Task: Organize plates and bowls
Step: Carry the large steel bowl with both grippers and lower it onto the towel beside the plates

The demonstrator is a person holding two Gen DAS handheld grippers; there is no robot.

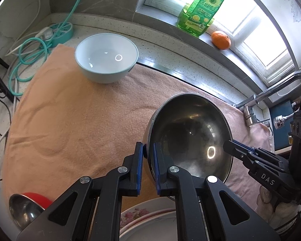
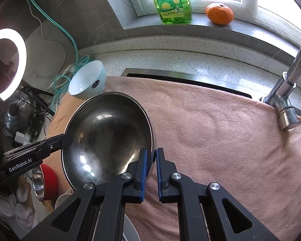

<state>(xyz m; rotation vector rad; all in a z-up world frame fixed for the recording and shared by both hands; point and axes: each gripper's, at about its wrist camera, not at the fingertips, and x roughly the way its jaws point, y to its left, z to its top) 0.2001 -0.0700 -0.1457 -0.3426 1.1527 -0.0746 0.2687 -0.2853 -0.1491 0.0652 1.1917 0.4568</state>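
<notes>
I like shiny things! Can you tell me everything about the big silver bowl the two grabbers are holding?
The big metal bowl looks like shiny steel, round and deep, dark and mirror-like inside, with bright light spots. It is empty. It is tilted above the pink towel. The left gripper pinches one side of its rim, and the right gripper pinches the opposite side, one finger inside, one outside. The pale blue bowl sits apart, behind it.

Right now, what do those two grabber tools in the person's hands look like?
Both are black plastic: the left gripper and right gripper have two angular fingers with blue pads and silver rivets. White lettering marks their sides. The hand behind one wears a white knitted glove.
</notes>
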